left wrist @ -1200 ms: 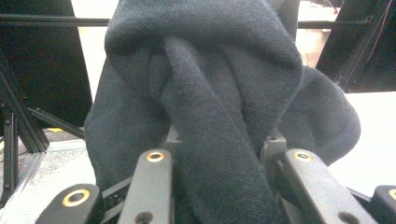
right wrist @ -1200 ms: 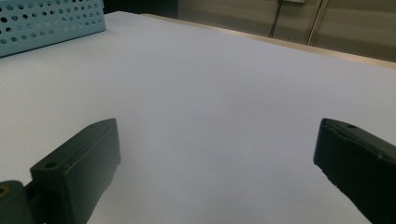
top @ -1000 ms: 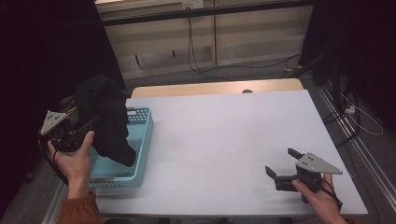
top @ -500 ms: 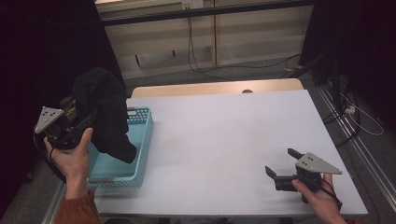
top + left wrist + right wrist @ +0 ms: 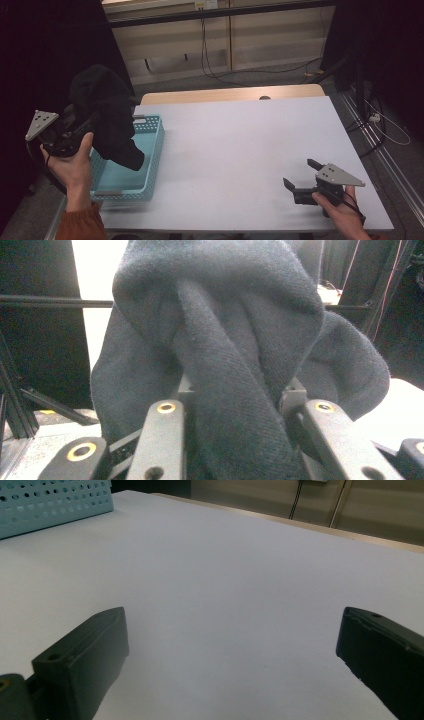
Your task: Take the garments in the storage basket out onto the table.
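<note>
Still, we feared the cloth (image 5: pixel 107 117), pinched in our left gripper (image 5: pixel 75 131), might snag the basket (image 5: pixel 150 150); right gripper (image 5: pixel 302 186) gaped wide.

A light blue basket (image 5: pixel 150 165) stands at the left edge of the white tabletop (image 5: pixel 240 150); cables (image 5: pixel 215 55) lie on the floor behind.

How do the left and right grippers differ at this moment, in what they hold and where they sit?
The left gripper is shut on a black cloth; the right gripper stands open with nothing between its jaws. The left gripper is raised above the blue basket at the table's left edge; the right gripper sits low over the bare white table. Each is held in one hand.
</note>
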`<act>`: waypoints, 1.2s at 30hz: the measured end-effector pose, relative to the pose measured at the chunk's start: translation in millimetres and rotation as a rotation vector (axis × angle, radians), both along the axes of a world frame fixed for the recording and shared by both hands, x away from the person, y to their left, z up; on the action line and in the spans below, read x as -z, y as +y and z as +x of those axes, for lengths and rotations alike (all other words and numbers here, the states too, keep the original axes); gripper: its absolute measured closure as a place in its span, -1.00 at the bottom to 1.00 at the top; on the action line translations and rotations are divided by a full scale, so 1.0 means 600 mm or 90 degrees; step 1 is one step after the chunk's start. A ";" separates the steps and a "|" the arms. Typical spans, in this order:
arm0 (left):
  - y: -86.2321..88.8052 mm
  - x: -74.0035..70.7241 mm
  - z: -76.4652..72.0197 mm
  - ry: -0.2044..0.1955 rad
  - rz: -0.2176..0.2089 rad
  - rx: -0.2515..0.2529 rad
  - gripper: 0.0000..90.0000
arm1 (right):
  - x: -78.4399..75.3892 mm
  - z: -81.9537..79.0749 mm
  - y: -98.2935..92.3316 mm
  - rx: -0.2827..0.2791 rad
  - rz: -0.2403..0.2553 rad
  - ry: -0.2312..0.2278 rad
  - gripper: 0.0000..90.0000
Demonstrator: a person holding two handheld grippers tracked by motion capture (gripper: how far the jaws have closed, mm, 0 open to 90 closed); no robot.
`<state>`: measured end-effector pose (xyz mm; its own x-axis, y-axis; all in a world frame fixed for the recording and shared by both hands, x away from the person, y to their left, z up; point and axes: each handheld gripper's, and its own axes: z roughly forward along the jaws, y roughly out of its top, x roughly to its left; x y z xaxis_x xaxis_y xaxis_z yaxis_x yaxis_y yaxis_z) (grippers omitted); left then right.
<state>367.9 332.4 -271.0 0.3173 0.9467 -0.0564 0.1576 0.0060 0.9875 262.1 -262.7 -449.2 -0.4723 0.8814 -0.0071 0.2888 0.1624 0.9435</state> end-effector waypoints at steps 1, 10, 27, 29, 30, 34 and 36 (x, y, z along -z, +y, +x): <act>-0.001 -0.003 -0.001 -0.003 0.001 0.002 0.48 | 0.000 0.000 0.000 -0.001 0.000 0.000 -1.00; -0.008 -0.021 -0.007 -0.026 -0.015 0.019 0.48 | 0.000 0.000 -0.001 0.000 -0.001 -0.002 -1.00; -0.046 -0.035 0.002 -0.042 -0.034 0.072 0.48 | 0.000 0.000 -0.001 -0.001 -0.001 -0.001 -1.00; -0.052 -0.036 0.003 -0.041 -0.037 0.078 0.48 | 0.000 0.000 -0.001 -0.001 -0.001 -0.001 -1.00; -0.055 -0.037 0.004 -0.041 -0.038 0.080 0.48 | 0.000 0.000 -0.001 -0.001 -0.001 -0.001 -1.00; -0.067 -0.035 0.007 -0.042 -0.043 0.087 0.48 | 0.000 0.000 -0.001 -0.002 -0.001 -0.001 -1.00; -0.076 -0.033 0.009 -0.038 -0.035 0.092 0.48 | 0.000 0.000 -0.001 -0.001 -0.001 -0.001 -1.00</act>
